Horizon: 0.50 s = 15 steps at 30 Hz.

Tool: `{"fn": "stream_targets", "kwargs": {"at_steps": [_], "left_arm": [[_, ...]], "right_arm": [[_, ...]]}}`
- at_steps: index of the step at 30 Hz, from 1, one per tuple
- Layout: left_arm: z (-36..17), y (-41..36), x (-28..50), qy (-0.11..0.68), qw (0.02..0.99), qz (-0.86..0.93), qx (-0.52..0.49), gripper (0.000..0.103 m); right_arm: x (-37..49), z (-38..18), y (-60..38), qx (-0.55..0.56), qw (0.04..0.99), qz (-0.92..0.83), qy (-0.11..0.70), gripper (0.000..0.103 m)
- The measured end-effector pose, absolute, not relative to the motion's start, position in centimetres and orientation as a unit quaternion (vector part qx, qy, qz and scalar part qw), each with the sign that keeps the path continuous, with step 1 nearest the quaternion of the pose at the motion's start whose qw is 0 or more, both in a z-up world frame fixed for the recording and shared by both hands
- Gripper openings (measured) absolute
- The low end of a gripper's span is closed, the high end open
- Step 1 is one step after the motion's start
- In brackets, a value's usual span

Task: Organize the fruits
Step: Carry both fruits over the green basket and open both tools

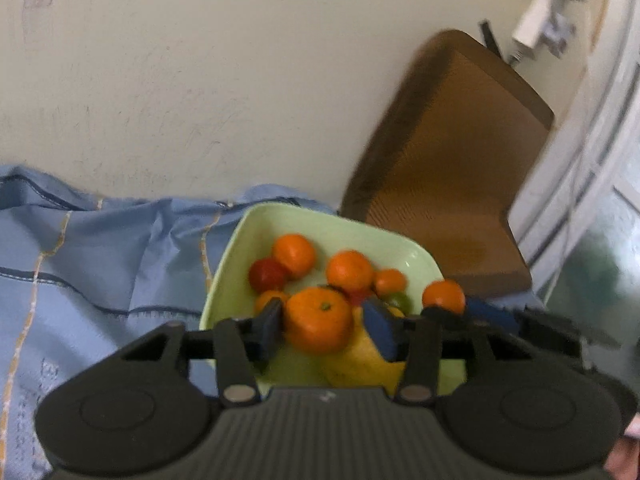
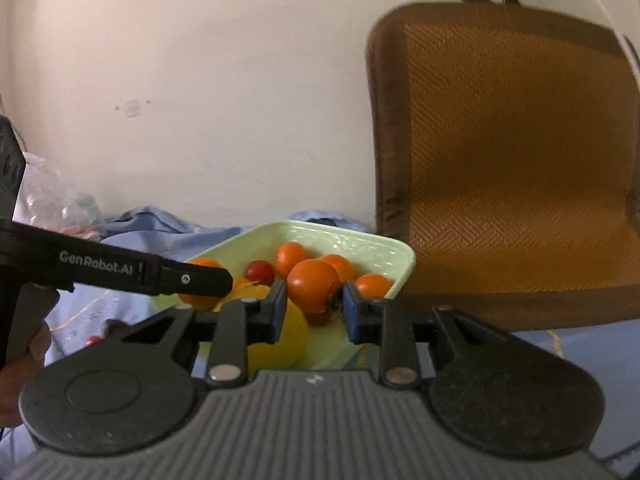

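One brand could be read: "GenRobot.AI" stood in pale letters on the black body of the left gripper (image 2: 120,272), which reached in to the left of the right gripper (image 2: 314,308). A small round mark sat further along that body, too small to make out.

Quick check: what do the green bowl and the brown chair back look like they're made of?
Green bowl: probably glossy plastic or melamine, going by the smooth pale surface and soft highlights on its rim; glazed ceramic is possible. Brown chair back: woven mesh fabric, matte, with a visible herringbone weave and a darker border.
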<state>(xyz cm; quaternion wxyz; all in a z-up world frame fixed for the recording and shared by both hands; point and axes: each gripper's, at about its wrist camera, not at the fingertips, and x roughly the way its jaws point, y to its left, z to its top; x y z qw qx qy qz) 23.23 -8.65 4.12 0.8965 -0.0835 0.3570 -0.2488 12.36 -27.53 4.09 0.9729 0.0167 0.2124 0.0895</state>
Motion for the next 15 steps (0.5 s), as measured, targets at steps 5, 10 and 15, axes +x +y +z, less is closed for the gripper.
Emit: {"fn": "stream_targets", "kwargs": {"at_steps": [5,10,15], "left_arm": [[4.6,-7.7,23.8,0.354,0.896,-0.251,-0.100,0.068],[7.7,-1.7,20.8,0.300,0.915,-0.242,-0.123,0.069],[7.3,4.1,16.7,0.286,0.934,-0.187,-0.107,0.069]], "right_arm": [[12.8,3.8,-27.7,0.021,0.975,0.083,0.204,0.038],[11.2,5.0,-27.6,0.024,0.982,0.081,0.167,0.038],[8.5,5.8,-25.7,0.040,0.972,0.162,0.165,0.038]]}}
